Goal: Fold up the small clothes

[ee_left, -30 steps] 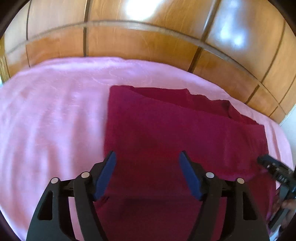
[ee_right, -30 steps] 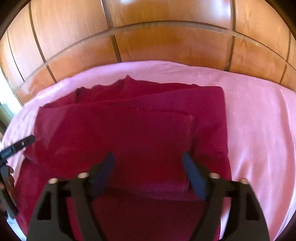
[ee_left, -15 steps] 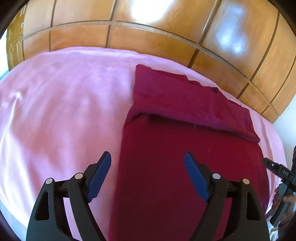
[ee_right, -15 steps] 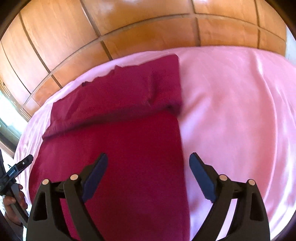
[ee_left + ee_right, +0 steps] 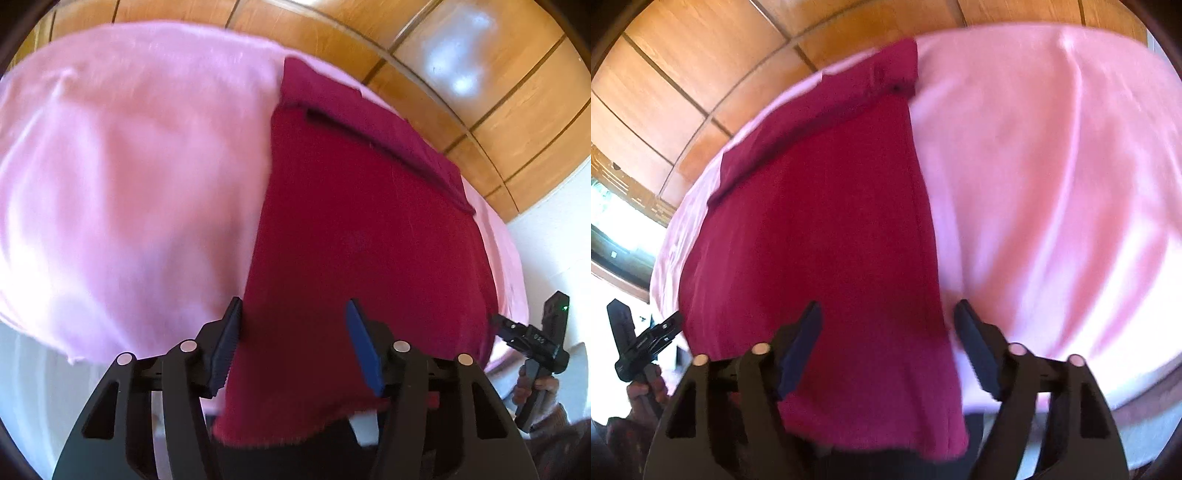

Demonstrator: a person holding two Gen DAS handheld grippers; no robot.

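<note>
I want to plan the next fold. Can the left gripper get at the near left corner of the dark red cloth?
Probably yes. The left gripper already straddles the dark red cloth at its left edge, its fingers closing, with nothing in between.

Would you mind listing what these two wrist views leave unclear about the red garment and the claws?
- Left wrist view: the red garment has its near hem partly behind the left claw, whose jaws are closing.
- Right wrist view: the near hem is blurred and partly covered by the right claw, also closing.
- Both views: pad contact cannot be told.
</note>
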